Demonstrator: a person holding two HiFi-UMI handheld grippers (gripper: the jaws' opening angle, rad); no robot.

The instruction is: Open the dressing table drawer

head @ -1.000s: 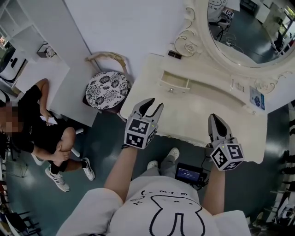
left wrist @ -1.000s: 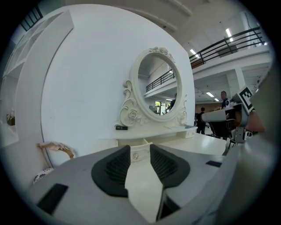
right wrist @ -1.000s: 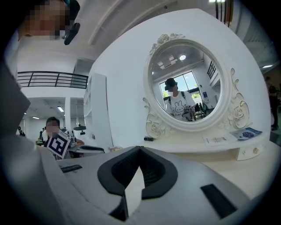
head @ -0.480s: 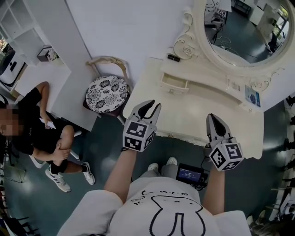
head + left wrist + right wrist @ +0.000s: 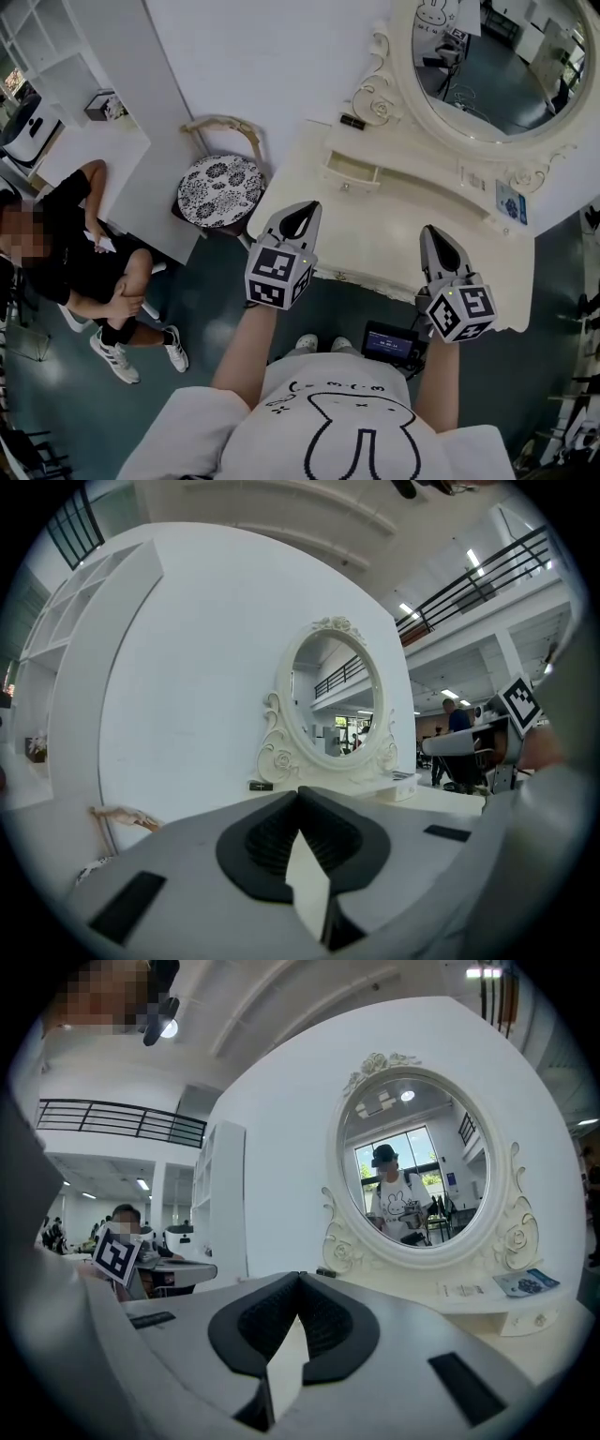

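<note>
A seated person [image 5: 70,253] is on the floor side at far left, beside a white shelf unit [image 5: 56,56]. Next comes a stool [image 5: 220,190] with a black-and-white flower pattern, close to the table's left corner.

The left gripper [image 5: 302,210] hangs over the front edge of the dressing table [image 5: 394,246]. Its jaws are closing, the tips all but together, with nothing between them. The drawer [image 5: 352,171], small and with a knob, sits at the left end of the raised shelf along the table's back. It is well beyond both grippers, with bare tabletop in between.

A small dark thing [image 5: 353,121] lies by the wall behind the drawer. The oval mirror [image 5: 478,66] stands above in its carved frame.

The right gripper [image 5: 433,236] is over the front edge too, its jaws together and empty. Below it on the floor is a device [image 5: 389,343] with a lit screen. A blue card [image 5: 509,200] lies at the shelf's right end, its print too small to read.
</note>
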